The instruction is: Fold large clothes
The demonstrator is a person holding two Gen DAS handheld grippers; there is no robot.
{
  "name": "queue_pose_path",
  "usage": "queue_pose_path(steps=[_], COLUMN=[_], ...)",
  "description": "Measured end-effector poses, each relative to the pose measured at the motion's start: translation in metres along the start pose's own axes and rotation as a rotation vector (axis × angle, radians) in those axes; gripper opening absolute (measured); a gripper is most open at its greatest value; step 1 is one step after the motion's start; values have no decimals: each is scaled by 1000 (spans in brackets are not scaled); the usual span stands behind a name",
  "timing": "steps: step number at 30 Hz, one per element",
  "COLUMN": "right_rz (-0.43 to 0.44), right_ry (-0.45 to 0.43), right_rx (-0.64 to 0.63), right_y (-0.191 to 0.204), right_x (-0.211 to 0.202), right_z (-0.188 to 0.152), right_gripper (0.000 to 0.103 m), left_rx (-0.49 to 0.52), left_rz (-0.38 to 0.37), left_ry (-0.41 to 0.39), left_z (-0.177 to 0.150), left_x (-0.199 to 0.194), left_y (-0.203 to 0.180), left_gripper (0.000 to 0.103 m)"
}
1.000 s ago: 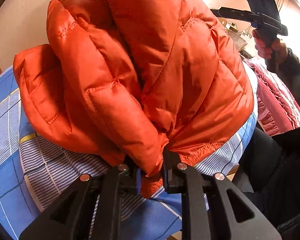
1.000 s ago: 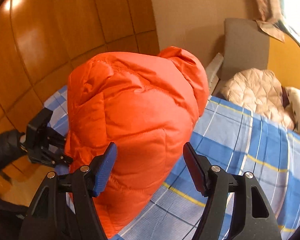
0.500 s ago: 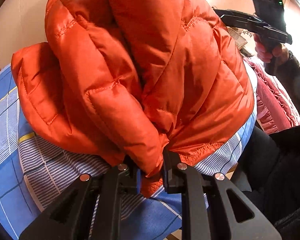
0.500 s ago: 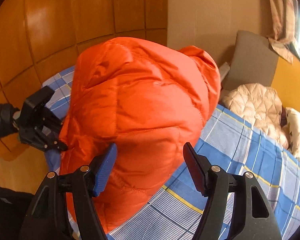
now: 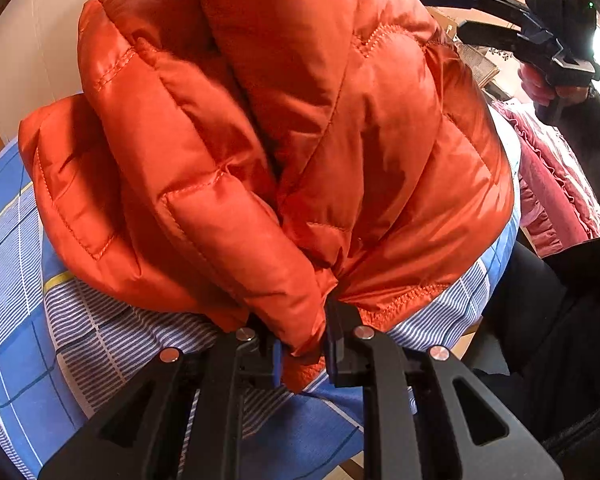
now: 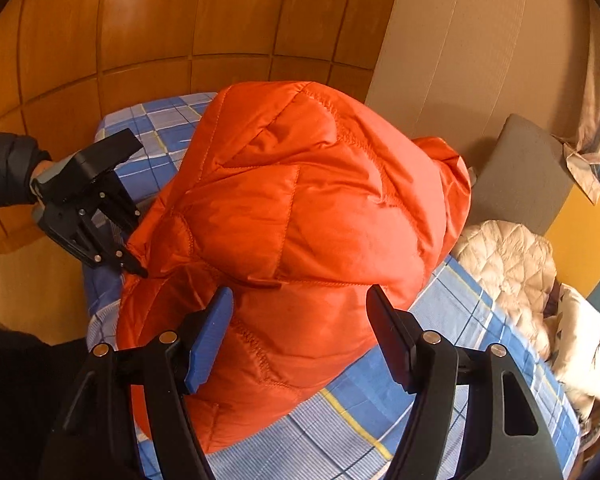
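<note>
An orange quilted puffer jacket (image 5: 300, 140) lies bunched in a tall mound on a blue plaid bedsheet (image 5: 16, 264). My left gripper (image 5: 302, 350) is shut on a fold at the jacket's near edge. In the right wrist view the jacket (image 6: 300, 220) fills the middle, and the left gripper (image 6: 134, 266) pinches its left edge. My right gripper (image 6: 300, 328) is open and empty, hovering above the jacket's near side without touching it. It also shows high at the right of the left wrist view (image 5: 440, 12).
A cream quilted garment (image 6: 508, 264) and a pillow (image 6: 584, 344) lie on the bed at the right. A pink ruffled garment (image 5: 552, 196) lies beyond the jacket. A grey cushion (image 6: 520, 176) leans on the wall. Wood panelling (image 6: 100, 40) stands behind the bed.
My right gripper has lifted and drawn back from the jacket, staying open. My left gripper keeps its hold on the jacket's edge and has barely moved.
</note>
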State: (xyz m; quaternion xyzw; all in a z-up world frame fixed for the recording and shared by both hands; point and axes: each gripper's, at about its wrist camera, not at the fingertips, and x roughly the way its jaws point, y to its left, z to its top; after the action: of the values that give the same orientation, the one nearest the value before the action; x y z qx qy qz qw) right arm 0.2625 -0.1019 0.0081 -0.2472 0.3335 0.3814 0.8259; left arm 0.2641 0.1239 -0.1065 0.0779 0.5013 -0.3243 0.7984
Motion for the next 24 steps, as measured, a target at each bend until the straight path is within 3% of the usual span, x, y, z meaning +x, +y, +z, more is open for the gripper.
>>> queue_pose_path(steps=[16, 18, 20, 24], right_rz=[-31, -8, -19, -46], right_ry=[29, 38, 42, 72], right_rx=[-42, -7, 43, 236], right_y=[-7, -9, -8, -10], right_x=[5, 6, 9, 15], right_z=[2, 1, -3, -8], right_gripper=[69, 70, 84, 85], left_rx=[-2, -7, -12, -25], left_rz=[-5, -7, -5, -6], left_ry=[-4, -10, -20, -41], left_z=[0, -2, -4, -11], left_x=[1, 0, 0, -1], left_y=[-1, -1, 1, 2], left_gripper=[15, 15, 15, 15])
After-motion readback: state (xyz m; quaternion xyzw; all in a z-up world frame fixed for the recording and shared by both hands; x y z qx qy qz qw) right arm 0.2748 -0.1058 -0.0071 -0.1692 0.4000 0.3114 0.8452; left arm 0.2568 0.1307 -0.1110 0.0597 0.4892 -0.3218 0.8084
